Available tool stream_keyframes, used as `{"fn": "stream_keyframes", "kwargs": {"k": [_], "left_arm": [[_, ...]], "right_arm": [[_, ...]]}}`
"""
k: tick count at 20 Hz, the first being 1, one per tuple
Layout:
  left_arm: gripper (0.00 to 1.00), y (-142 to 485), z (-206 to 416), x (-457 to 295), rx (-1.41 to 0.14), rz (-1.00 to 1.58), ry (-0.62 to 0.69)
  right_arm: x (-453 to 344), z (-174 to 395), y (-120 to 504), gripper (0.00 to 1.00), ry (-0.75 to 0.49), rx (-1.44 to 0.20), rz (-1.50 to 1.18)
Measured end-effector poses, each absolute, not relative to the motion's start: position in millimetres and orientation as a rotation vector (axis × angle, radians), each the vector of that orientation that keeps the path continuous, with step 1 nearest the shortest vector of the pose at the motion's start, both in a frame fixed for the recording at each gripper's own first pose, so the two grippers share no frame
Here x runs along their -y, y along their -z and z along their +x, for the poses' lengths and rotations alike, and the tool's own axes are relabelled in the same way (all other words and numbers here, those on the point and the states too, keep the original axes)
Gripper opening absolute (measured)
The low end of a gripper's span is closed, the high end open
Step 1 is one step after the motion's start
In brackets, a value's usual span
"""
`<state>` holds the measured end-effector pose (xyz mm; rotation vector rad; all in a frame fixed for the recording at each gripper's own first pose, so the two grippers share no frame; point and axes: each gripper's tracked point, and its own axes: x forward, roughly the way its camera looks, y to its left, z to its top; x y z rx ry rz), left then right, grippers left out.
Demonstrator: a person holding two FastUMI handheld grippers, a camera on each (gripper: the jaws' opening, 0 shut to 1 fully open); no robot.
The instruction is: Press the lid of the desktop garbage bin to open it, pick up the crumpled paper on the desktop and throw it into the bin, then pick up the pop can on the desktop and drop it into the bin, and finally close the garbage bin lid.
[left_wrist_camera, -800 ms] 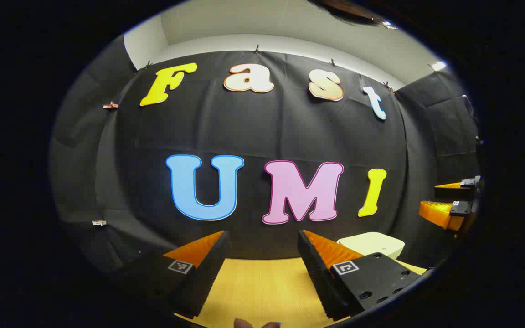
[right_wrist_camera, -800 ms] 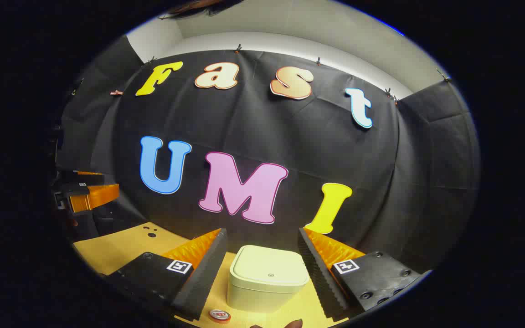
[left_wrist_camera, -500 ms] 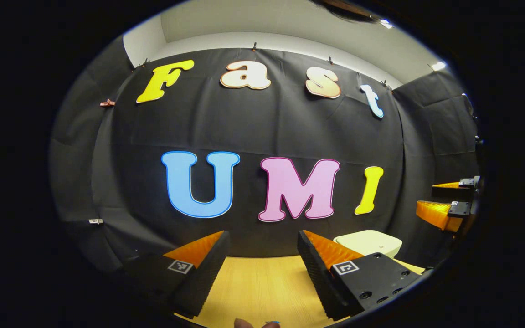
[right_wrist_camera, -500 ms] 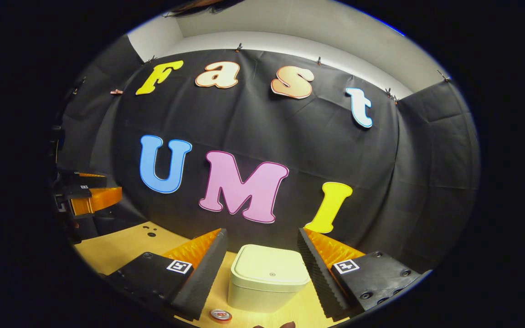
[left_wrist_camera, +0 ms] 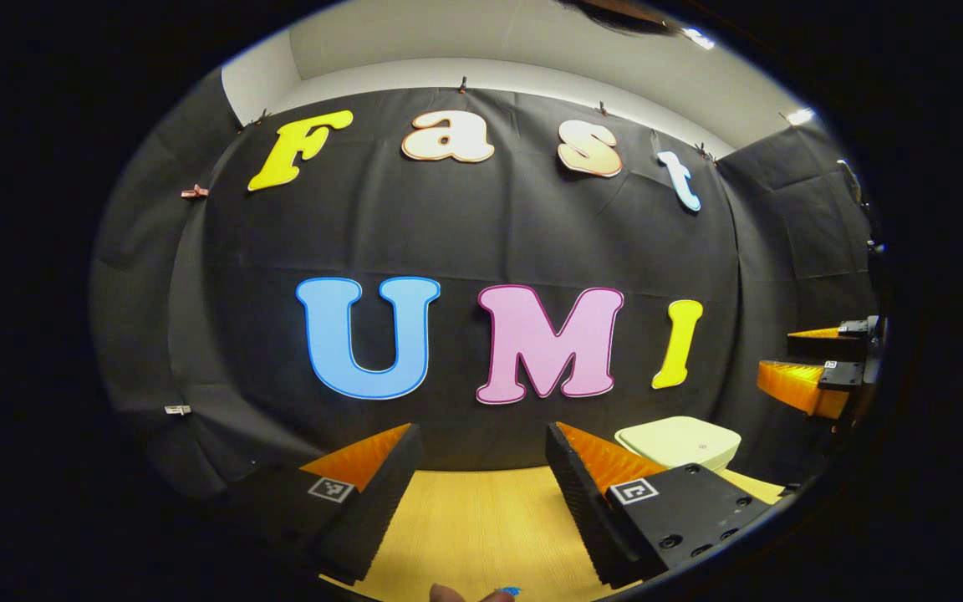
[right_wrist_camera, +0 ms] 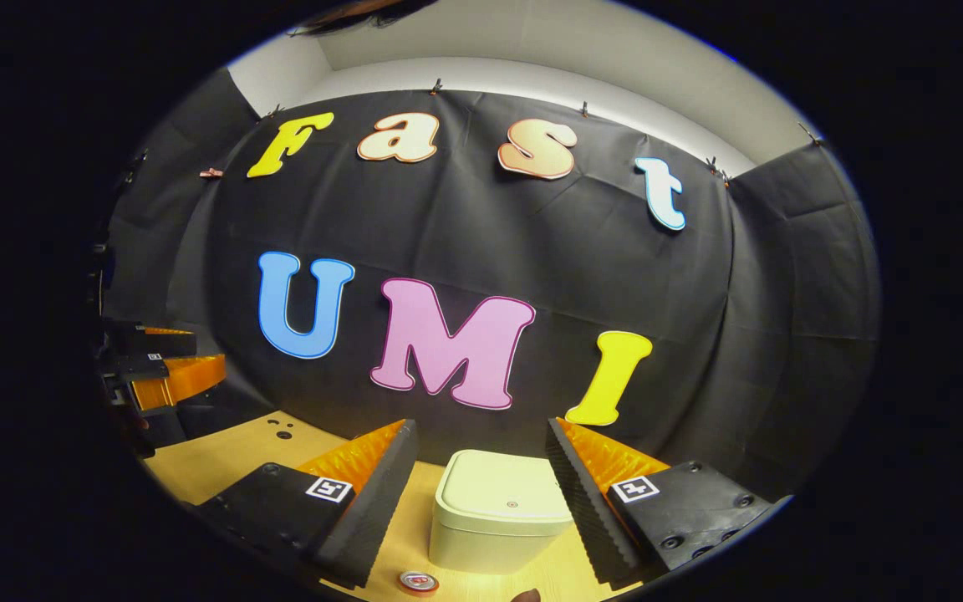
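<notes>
Bin on desktop, lid down, framed btwn right gripper fingers. Pop can near bin, just in front.

Risks: off-centre press may skid bin, not pop lid; low approach could knock can.

Right gripper: wide open, holding nothing. Left gripper: wide open, holding nothing, bin to its right.

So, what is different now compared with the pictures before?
Little. In the right gripper view the bin has slid slightly right between the open jaws of the right gripper, so that gripper has drifted a little left. Nothing was taken or released. The lid stays closed; the left gripper stays open.
</notes>
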<state>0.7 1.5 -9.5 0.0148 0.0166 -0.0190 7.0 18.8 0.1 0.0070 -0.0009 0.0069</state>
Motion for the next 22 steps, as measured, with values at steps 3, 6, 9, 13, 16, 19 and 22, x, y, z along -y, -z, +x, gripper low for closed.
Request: {"fn": "stream_keyframes", "kwargs": {"k": [3, 6, 9, 13, 16, 19, 22], "left_arm": [[0.95, 11.7, 1.6, -1.8, -0.019, 0.015, 0.018], [0.95, 11.3, 3.5, -3.7, -0.014, 0.023, 0.012], [0.95, 12.0, 5.5, -3.6, -0.016, 0.022, 0.012], [0.95, 11.0, 7.3, -2.1, -0.013, 0.023, 0.016], [0.95, 12.7, 7.3, 1.0, -0.012, 0.017, 0.02], [0.95, 13.5, 6.3, 3.7, -0.014, 0.015, 0.021], [0.95, 18.2, 4.3, 5.5, -0.023, 0.017, 0.016]], "right_arm": [[-22.2, 7.5, 0.8, 0.93, -0.012, -0.001, 0.02], [-20.6, 10.8, 3.6, 0.67, -0.009, -0.011, 0.037], [-10.0, 16.9, 9.2, 0.3, 0.013, -0.029, 0.059], [12.6, 28.6, 14.0, 0.05, 0.065, -0.046, 0.07], [19.7, 46.1, 27.4, 0.05, 0.046, -0.108, 0.152], [34.3, 74.2, 43.9, 0.05, 0.045, -0.145, 0.171], [41.0, 101.4, 87.9, 0.05, 0.022, -0.234, 0.113]]}}
